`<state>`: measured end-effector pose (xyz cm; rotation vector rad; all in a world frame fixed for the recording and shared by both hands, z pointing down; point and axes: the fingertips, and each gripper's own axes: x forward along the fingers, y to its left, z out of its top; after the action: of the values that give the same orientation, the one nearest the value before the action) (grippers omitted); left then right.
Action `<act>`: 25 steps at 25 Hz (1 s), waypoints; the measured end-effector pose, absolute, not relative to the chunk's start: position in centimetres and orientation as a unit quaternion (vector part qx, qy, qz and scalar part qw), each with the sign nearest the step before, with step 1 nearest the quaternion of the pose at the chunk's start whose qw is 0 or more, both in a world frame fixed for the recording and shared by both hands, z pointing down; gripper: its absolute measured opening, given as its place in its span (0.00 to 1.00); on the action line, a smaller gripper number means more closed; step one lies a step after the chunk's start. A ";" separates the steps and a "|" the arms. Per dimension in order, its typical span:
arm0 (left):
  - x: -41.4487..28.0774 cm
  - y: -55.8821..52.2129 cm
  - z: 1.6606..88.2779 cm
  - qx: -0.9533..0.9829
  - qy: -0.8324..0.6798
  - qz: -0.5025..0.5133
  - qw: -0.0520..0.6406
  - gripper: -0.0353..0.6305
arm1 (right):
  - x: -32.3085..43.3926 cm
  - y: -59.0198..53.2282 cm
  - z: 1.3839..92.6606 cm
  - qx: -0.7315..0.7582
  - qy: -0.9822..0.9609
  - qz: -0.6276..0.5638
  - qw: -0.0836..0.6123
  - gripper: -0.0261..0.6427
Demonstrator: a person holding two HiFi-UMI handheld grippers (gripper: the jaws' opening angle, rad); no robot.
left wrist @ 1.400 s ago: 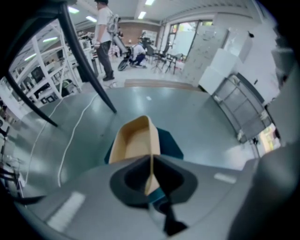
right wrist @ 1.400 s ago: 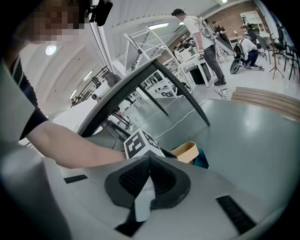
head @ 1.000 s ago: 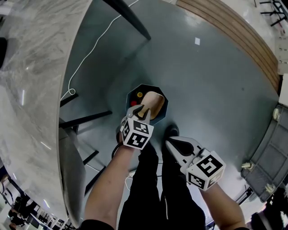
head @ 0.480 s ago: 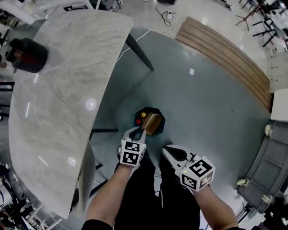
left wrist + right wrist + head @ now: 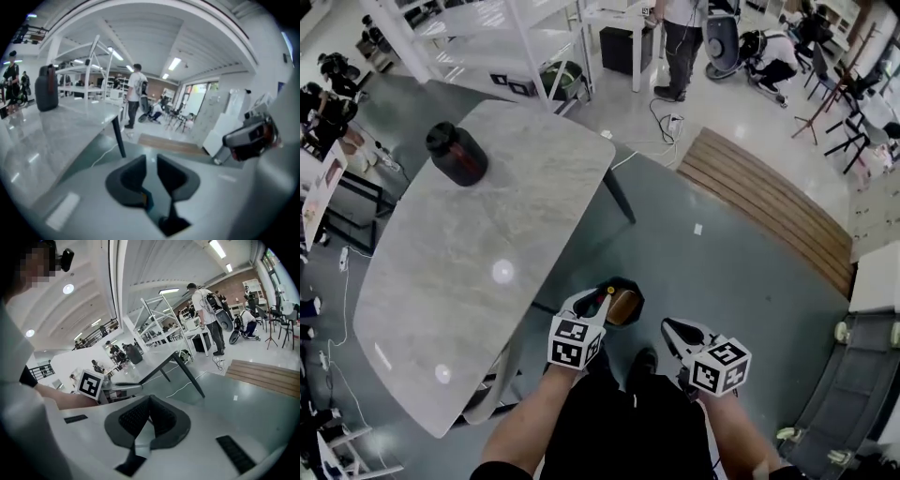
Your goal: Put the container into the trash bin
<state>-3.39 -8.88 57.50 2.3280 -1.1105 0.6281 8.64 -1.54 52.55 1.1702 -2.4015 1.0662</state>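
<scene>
A dark trash bin stands on the floor beside the table's corner. A tan container lies in it, with small red and yellow things beside it. My left gripper hovers above the bin's left rim, well clear of it. Its jaws stand apart with nothing between them. My right gripper hangs to the right of the bin. Its tips meet on nothing. The left gripper's marker cube shows in the right gripper view.
A marble table fills the left, with a dark jar at its far end. A wooden platform lies to the right, a grey cart at the right edge. People stand at the back. A white cable runs across the floor.
Both grippers have risen away from the bin. The left one was at the container in the bin and is now clear of it. The container stays in the bin.
</scene>
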 end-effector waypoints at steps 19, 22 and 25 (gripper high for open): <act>-7.9 -7.1 35.9 0.844 -0.499 0.078 0.180 0.18 | 10.1 -3.1 38.8 0.385 -0.881 0.266 0.066 0.03; -8.3 -6.6 33.0 0.852 -0.494 0.073 0.157 0.16 | 9.5 -2.8 35.8 0.376 -0.891 0.251 0.041 0.03; -8.9 -6.4 30.1 0.857 -0.493 0.079 0.126 0.13 | 9.7 -2.7 32.6 0.377 -0.898 0.225 0.026 0.03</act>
<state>-8.87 -6.42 30.06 2.4968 -1.4357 0.2295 9.72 -2.70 32.64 1.1637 -2.7757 0.6941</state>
